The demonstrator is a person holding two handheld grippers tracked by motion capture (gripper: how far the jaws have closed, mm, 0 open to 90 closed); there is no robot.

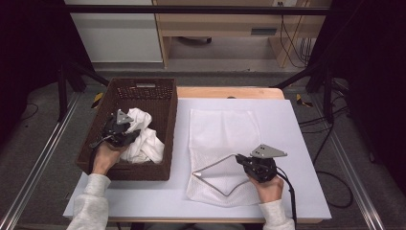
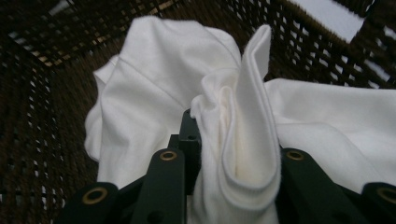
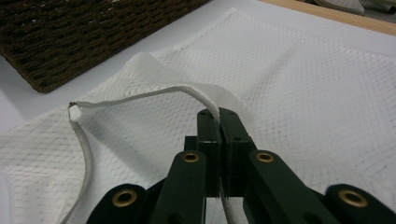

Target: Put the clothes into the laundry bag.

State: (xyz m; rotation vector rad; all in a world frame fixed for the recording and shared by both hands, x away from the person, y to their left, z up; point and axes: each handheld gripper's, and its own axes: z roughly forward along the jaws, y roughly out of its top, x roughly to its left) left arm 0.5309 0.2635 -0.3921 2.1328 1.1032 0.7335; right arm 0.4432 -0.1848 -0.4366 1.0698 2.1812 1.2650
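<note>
Nearest the high camera: two grey sleeves (image 1: 91, 203) entering from the bottom edge, each hand carrying a gripper.

Right gripper (image 1: 238, 158) lying low and level over the white mesh laundry bag (image 1: 225, 139), jaws clenched flat on the bag's corded rim (image 3: 140, 95); pinching that rim up off the table (image 1: 306, 191) and propping the mouth into an open wedge facing left, toward the basket.

Left gripper (image 1: 136, 130) reaching into the brown wicker basket (image 1: 143, 88), jaws drawn in on a raised fold of the white garment (image 2: 243, 116), fold standing upright between the pads; remainder of the cloth bunching against the basket's near and right walls.

Relation governing the coming move, as a judgement: garment sitting left of the bag's mouth and beyond the basket's right wall, so needing lifting over that wall and carrying rightward into the wedge. Left hand nearer the garment; right hand anchoring the opening.

Farther off: pale cabinets (image 1: 124, 33) and black cables (image 1: 292, 38) on the floor.
</note>
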